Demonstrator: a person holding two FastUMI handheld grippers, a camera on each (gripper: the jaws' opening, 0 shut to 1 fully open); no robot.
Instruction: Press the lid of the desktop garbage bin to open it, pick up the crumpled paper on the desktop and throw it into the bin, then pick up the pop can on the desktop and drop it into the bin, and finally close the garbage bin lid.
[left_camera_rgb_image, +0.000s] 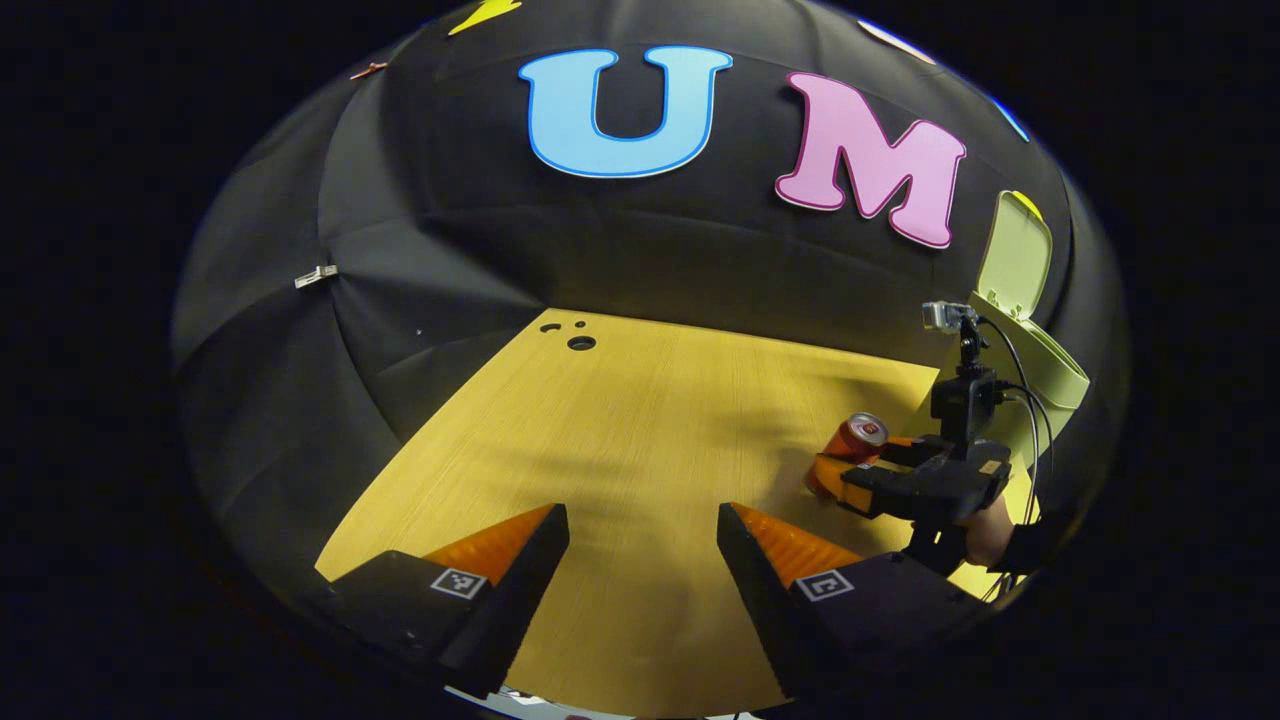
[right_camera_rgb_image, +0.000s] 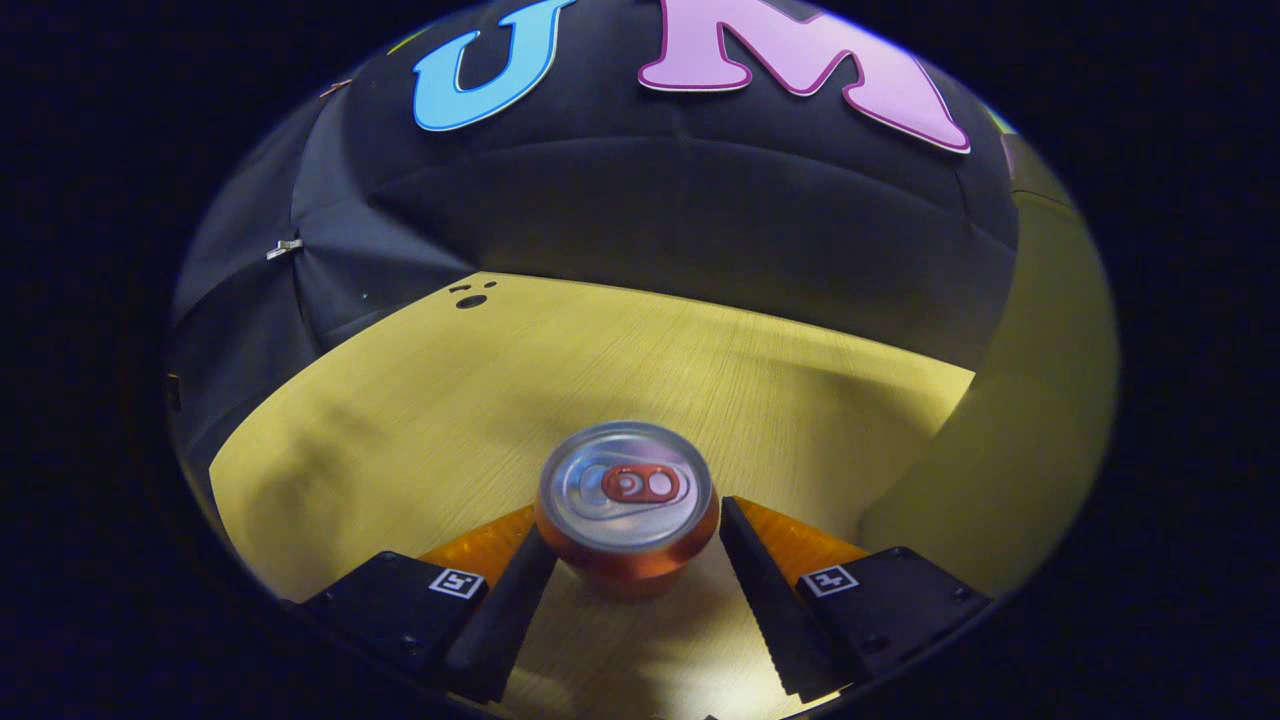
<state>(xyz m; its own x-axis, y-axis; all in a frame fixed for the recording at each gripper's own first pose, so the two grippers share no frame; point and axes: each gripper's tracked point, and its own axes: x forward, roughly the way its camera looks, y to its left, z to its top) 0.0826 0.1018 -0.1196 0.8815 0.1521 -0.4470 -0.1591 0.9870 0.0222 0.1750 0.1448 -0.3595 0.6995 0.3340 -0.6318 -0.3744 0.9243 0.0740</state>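
With the table (right_camera_rgb_image: 420, 400) spread wide and bare under both my hands, I'm into the can step of this job. The bin (left_camera_rgb_image: 1050, 370) stands at the table's far right edge with its lid (left_camera_rgb_image: 1015, 255) tipped up and open, so the way in is ready; in the right gripper view its pale wall bulks just to the right of my fingers. I see no crumpled paper on the wood, so I judge it's already thrown away.

My left gripper (left_camera_rgb_image: 643, 540) hangs idle over the near edge, fingers wide apart with nothing but tabletop between them. My right gripper (right_camera_rgb_image: 628, 560) is down near the right edge beside the bin, fingers spread to either side of the pop can (right_camera_rgb_image: 627, 505). The can stands upright between them, top facing my camera. The left finger looks to be touching its side, the right one looks a shade off it, so I can't call this a firm grip.

To do it well: squeeze evenly on the middle of the can's body, gently enough not to dent it or squirt it forward. Then lift straight up, clear the bin's rim and release over the opening.
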